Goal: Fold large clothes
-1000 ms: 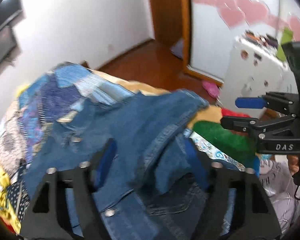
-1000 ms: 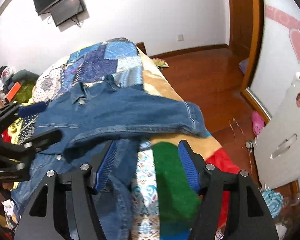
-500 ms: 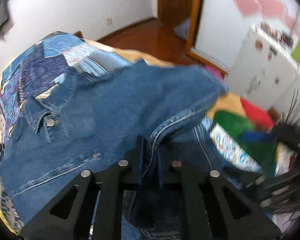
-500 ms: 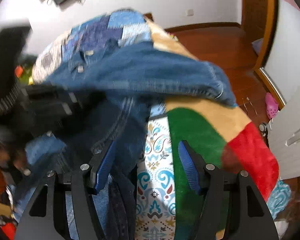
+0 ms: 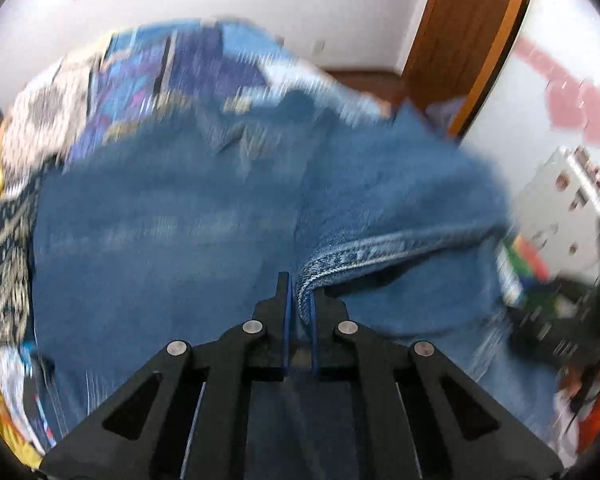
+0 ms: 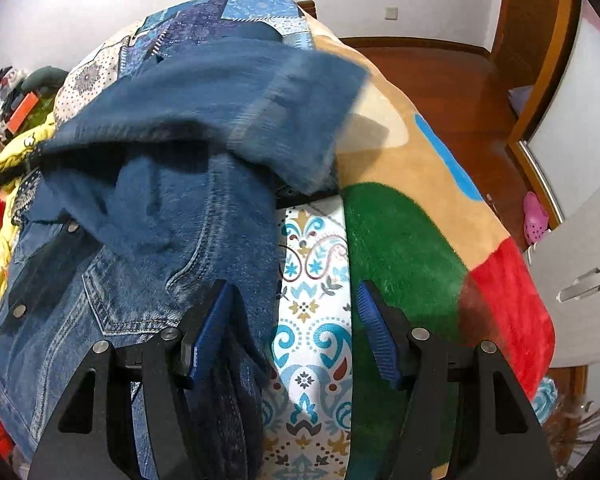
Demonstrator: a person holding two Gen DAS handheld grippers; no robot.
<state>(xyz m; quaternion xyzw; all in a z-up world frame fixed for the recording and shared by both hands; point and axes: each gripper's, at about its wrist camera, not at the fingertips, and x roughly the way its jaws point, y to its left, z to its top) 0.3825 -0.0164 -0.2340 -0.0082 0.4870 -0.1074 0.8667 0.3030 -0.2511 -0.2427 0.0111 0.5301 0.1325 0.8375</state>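
Observation:
A blue denim jacket [image 6: 148, 240] lies on a bed covered with colourful blankets. In the left wrist view my left gripper [image 5: 299, 300] is shut on a stitched hem of the denim jacket [image 5: 360, 248] and holds that part lifted; the view is blurred by motion. In the right wrist view a sleeve [image 6: 260, 104] swings blurred over the jacket body. My right gripper [image 6: 296, 312] is open and empty, low over the jacket's right edge and a patterned blanket [image 6: 316, 280].
A green, red and tan fleece blanket [image 6: 404, 248] covers the bed's right side. A blue patchwork quilt [image 6: 236, 12] lies at the far end. Wooden floor [image 6: 452, 80], a white cabinet [image 6: 588, 276] and a pink shoe [image 6: 536, 216] are on the right. Clothes are piled at left [image 6: 16, 96].
My left gripper has closed on the jacket's hem and lifted it, swinging the sleeve across. My right gripper has stayed open and moved lower toward the jacket's edge.

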